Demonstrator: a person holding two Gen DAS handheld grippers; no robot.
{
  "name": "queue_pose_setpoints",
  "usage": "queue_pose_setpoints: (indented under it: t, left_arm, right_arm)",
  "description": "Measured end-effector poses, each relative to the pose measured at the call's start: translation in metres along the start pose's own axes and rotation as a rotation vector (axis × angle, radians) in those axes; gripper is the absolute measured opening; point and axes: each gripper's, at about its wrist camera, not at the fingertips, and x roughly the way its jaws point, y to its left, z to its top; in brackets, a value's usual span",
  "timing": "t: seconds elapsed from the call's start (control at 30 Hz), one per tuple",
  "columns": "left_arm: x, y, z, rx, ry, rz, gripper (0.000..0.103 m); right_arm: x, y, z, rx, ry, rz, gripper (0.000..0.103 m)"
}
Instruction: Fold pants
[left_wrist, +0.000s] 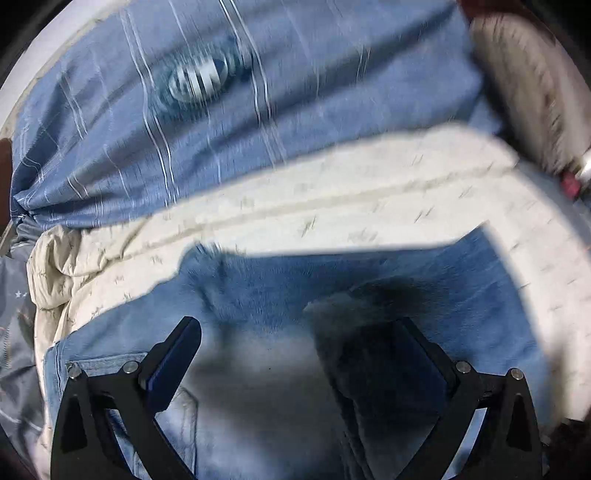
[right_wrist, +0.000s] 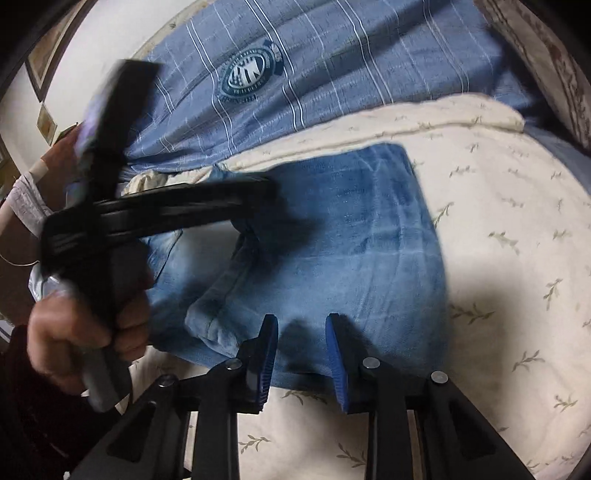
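Observation:
Blue denim pants (right_wrist: 332, 240) lie folded on a cream quilt (right_wrist: 498, 221); they also show in the left wrist view (left_wrist: 277, 295). My left gripper (left_wrist: 303, 332) hovers just above the pants, fingers wide apart and empty; it appears blurred in the right wrist view (right_wrist: 184, 206), held by a hand (right_wrist: 85, 325). My right gripper (right_wrist: 301, 325) is open with a narrower gap, its blue pads over the near edge of the pants, holding nothing.
A blue striped cover with a round emblem (right_wrist: 251, 77) lies behind the quilt (left_wrist: 369, 192). A patterned cushion (left_wrist: 528, 92) sits at the back right. The crumpled quilt edge (left_wrist: 55, 266) is at left. Framed pictures (right_wrist: 44, 122) hang on the left wall.

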Motion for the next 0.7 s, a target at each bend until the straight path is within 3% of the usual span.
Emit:
queue_pose_setpoints:
  t: [0.13, 0.37, 0.53, 0.7]
  left_arm:
    - [0.019, 0.007, 0.008, -0.064, 0.061, -0.045, 0.103]
    - [0.006, 0.016, 0.010, -0.097, 0.060, -0.057, 0.103]
    - [-0.045, 0.044, -0.016, -0.150, -0.037, -0.137, 0.103]
    - [-0.056, 0.033, -0.050, -0.067, -0.005, -0.142, 0.103]
  right_arm:
    - [0.003, -0.004, 0.000, 0.026, 0.006, 0.036, 0.030]
    - [-0.002, -0.013, 0.002, 0.069, 0.003, 0.080, 0.030]
    - [-0.024, -0.013, 0.005, 0.068, -0.092, 0.080, 0.030]
    - [-0.037, -0.024, 0.011, 0.138, -0.174, 0.029, 0.030]
